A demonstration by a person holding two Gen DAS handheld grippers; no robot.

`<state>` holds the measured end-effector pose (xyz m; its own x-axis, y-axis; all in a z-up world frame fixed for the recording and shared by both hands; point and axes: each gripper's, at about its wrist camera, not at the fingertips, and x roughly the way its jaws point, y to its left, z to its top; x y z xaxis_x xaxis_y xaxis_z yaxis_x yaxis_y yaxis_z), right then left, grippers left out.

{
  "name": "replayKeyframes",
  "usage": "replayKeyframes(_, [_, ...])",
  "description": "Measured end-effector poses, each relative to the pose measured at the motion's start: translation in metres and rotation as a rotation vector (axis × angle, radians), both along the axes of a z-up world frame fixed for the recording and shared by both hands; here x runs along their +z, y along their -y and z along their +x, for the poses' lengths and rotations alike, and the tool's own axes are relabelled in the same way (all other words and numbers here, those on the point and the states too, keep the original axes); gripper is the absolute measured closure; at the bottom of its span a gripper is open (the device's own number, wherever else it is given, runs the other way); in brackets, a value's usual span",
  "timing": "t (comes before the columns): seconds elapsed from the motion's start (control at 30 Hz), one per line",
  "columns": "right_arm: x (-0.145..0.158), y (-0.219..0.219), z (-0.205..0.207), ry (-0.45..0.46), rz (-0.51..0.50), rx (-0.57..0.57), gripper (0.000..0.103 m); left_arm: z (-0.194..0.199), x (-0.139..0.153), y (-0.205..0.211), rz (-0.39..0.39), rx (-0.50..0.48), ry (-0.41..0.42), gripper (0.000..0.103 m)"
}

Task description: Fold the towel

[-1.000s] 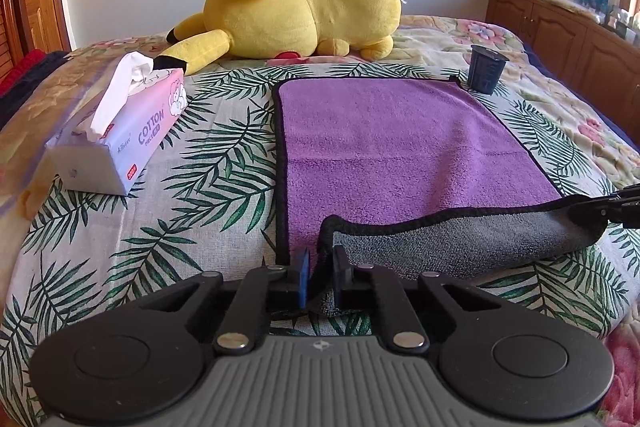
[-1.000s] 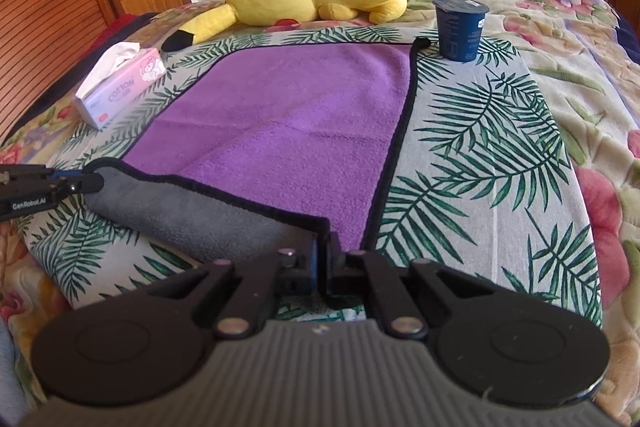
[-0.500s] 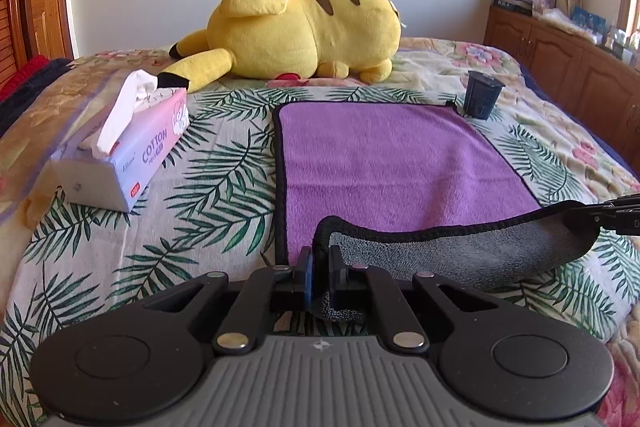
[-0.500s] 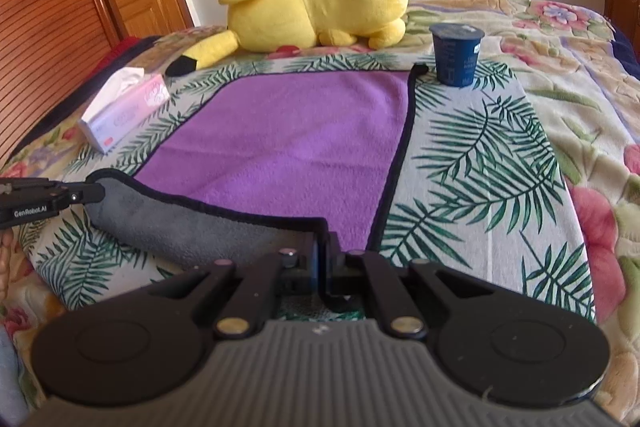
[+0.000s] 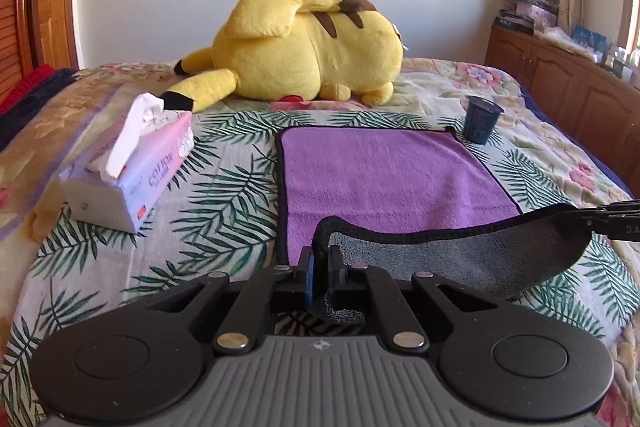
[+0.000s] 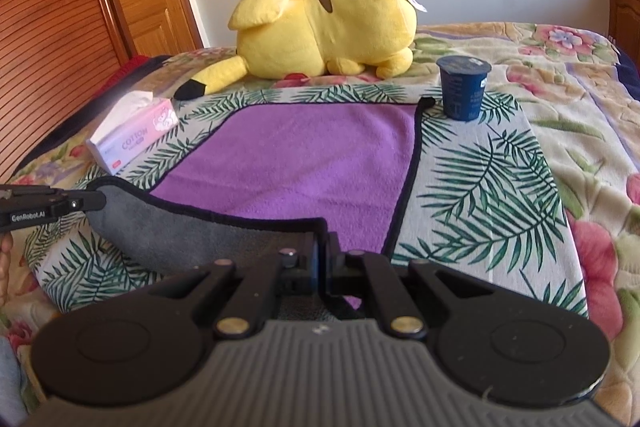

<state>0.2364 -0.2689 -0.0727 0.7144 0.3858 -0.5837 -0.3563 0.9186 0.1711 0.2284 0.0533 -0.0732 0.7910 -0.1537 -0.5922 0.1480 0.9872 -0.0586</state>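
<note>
The purple towel (image 5: 384, 175) lies on the bed (image 5: 224, 195) – its near edge lifted, grey underside showing, by 2 grippers: left gripper (image 5: 319, 263) and right gripper (image 6: 323, 259), each pinching 1 corner.

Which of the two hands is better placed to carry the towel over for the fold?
Neither alone. The left gripper and the right gripper each pinch a near corner of the towel, its grey underside lifted between them, so both should carry together.
</note>
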Motion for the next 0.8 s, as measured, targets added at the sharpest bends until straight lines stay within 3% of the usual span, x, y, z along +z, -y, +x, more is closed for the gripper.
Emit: replayKeyframes(0.8, [0.001, -0.006, 0.028, 0.042, -0.025, 0.0, 0.099, 0.034, 0.001, 0.008, 0.03, -0.019, 0.01, 0.103])
